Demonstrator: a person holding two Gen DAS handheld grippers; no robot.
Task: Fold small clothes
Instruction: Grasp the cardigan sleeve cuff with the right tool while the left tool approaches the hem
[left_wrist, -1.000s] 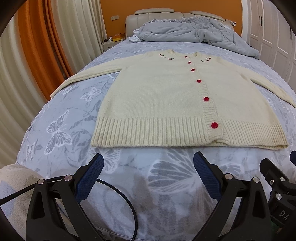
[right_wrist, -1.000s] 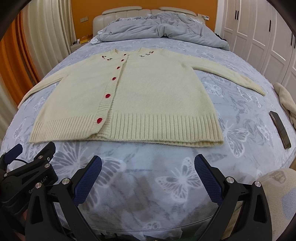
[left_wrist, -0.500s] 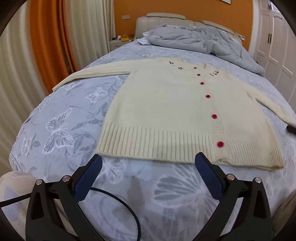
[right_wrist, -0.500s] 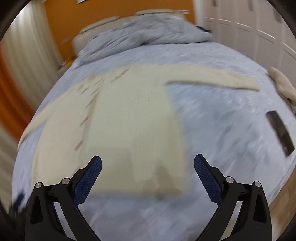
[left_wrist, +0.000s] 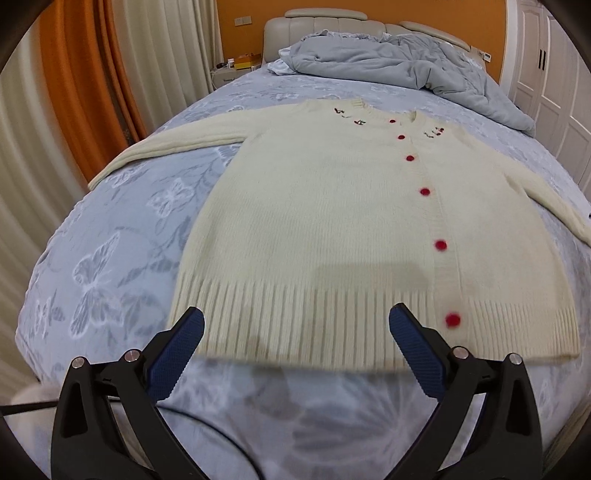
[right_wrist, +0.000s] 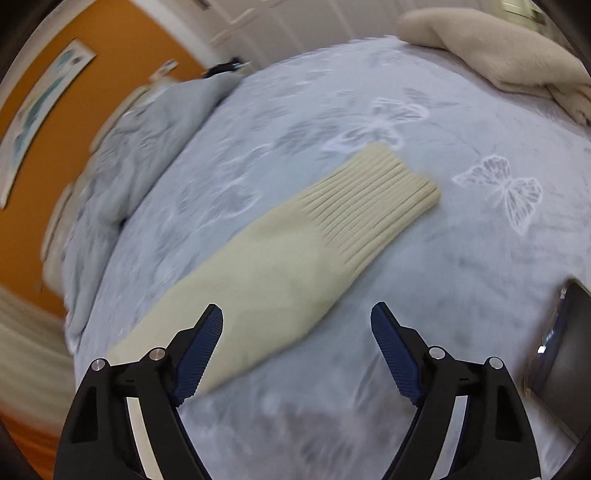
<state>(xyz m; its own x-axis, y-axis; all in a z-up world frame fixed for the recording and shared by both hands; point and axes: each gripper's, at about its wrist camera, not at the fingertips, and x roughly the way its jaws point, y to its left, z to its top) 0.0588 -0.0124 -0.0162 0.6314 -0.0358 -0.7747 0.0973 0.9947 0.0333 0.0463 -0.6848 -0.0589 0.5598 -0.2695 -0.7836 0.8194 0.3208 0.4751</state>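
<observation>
Bed: cardigan probably below grippers.

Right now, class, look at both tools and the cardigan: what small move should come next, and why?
Probably lower the right tool onto the sleeve and close on it. The cardigan lies flat and unfolded on the bed, both tools are open and empty, and the right one hovers just above that sleeve near the cuff.

A bed in blue butterfly-print cover; a rumpled grey duvet at the far end by a cream headboard. Orange and cream curtains left. A dark phone near right, a beige blanket far right
</observation>
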